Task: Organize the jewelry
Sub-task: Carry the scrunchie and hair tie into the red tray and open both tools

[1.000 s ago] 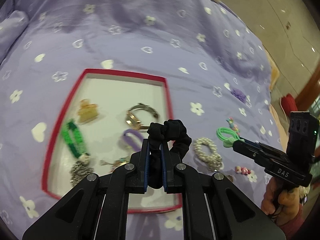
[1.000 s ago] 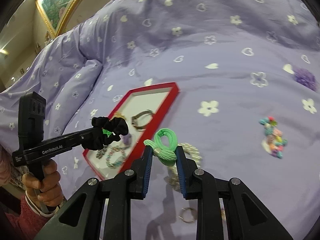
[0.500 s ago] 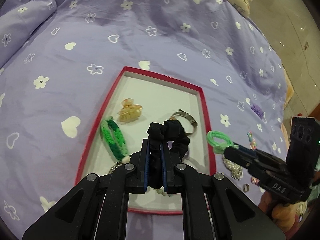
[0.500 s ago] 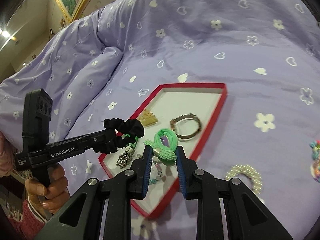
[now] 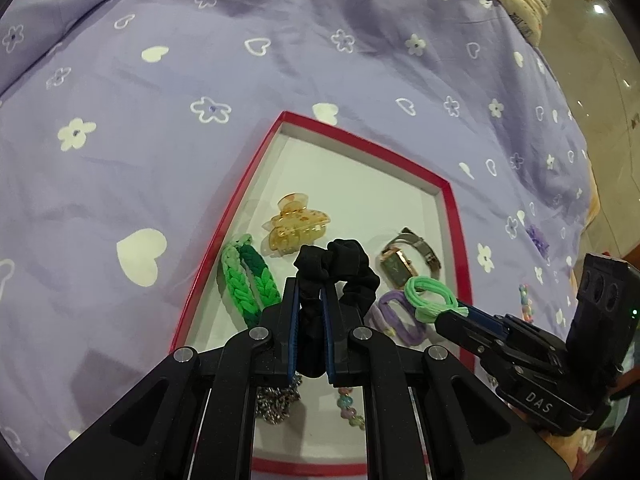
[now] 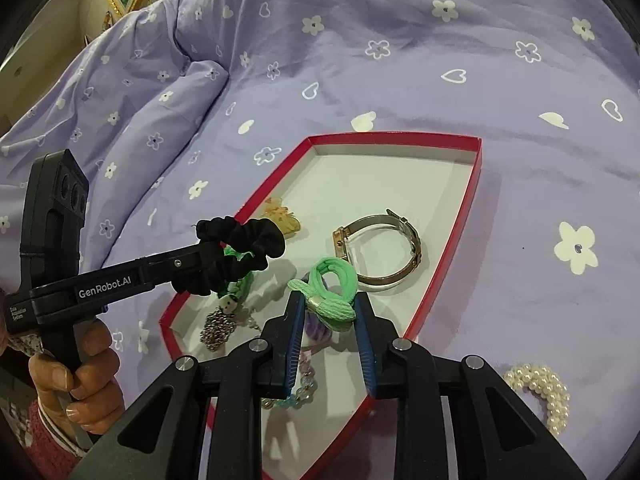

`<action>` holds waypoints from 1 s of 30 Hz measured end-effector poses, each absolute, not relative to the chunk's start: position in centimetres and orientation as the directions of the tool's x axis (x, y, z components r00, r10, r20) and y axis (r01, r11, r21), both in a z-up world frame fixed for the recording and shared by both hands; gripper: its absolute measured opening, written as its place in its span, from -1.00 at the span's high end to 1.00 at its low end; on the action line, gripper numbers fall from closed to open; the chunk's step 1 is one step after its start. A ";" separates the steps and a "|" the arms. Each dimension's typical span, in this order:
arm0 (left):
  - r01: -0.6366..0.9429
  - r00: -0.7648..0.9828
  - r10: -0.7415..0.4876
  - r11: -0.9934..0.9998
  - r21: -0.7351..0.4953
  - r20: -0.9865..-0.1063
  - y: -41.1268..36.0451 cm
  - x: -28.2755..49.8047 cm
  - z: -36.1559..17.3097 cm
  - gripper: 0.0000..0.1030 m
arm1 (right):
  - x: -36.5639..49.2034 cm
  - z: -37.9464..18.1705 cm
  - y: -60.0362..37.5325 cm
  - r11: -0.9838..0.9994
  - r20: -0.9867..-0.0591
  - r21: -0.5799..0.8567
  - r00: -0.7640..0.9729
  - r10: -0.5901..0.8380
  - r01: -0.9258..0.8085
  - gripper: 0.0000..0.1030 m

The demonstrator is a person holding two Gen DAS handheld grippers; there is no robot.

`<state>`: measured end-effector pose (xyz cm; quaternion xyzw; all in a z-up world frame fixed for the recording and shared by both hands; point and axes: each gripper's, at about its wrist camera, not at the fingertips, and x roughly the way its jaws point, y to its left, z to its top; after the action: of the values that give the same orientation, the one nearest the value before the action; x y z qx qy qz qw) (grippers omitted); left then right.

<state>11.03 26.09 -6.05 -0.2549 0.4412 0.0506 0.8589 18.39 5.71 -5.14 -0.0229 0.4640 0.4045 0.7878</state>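
Note:
My left gripper (image 5: 311, 300) is shut on a black scrunchie (image 5: 340, 264) and holds it above the red-rimmed white tray (image 5: 450, 216). It also shows in the right wrist view (image 6: 240, 254). My right gripper (image 6: 326, 308) is shut on a mint green hair tie (image 6: 330, 290) above the tray's middle (image 6: 478, 184); the tie shows in the left wrist view (image 5: 430, 298). In the tray lie an amber hair claw (image 5: 294, 224), a green braided band (image 5: 248, 276), a watch (image 6: 380, 248), a purple hair tie (image 5: 396, 316), a silver chain (image 6: 218, 326) and a bead bracelet (image 6: 296, 392).
The tray rests on a purple bedspread (image 6: 400, 60) with white hearts and flowers. A pearl bracelet (image 6: 542, 388) lies on the cover right of the tray. A purple flower clip (image 5: 538, 238) and a colourful bead piece (image 5: 526, 304) lie further right. A folded pillow edge (image 6: 140, 112) is at far left.
Both grippers have moved left and forward over the tray, each still holding its hair tie. The green tie now hangs over the tray interior instead of beside its right rim.

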 end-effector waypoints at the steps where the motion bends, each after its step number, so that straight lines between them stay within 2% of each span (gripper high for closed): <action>1: -0.318 0.601 -0.135 0.864 -0.391 -0.788 26.2 11.1 -6.3 0.83 | 18.4 -5.3 5.8 0.670 -0.752 0.341 0.236 0.615 -0.660 0.47; 12: -0.345 0.559 -0.118 0.867 -0.359 -0.821 26.5 11.8 -7.5 0.76 | 18.4 -5.8 7.0 0.656 -0.767 0.320 0.220 0.603 -0.684 0.43; 18: -0.345 0.552 -0.101 0.876 -0.337 -0.828 26.3 11.7 -7.3 0.55 | 18.4 -5.8 6.9 0.650 -0.765 0.323 0.215 0.608 -0.688 0.33; 20: -0.348 0.552 -0.096 0.876 -0.334 -0.828 26.3 11.6 -7.1 0.35 | 18.3 -5.8 6.8 0.650 -0.765 0.321 0.216 0.607 -0.688 0.27; 27: -0.354 0.570 -0.063 0.881 -0.314 -0.819 26.2 10.5 -5.9 0.23 | 18.0 -5.0 6.0 0.650 -0.752 0.330 0.226 0.619 -0.685 0.23; 30: -0.352 0.579 -0.060 0.882 -0.315 -0.813 26.0 10.0 -5.2 0.23 | 17.6 -4.2 4.9 0.653 -0.736 0.335 0.244 0.632 -0.679 0.09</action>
<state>10.05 25.99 -5.22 -0.2281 0.4510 0.0850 0.8587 17.65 4.94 -4.16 -0.0263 0.4529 0.4159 0.7881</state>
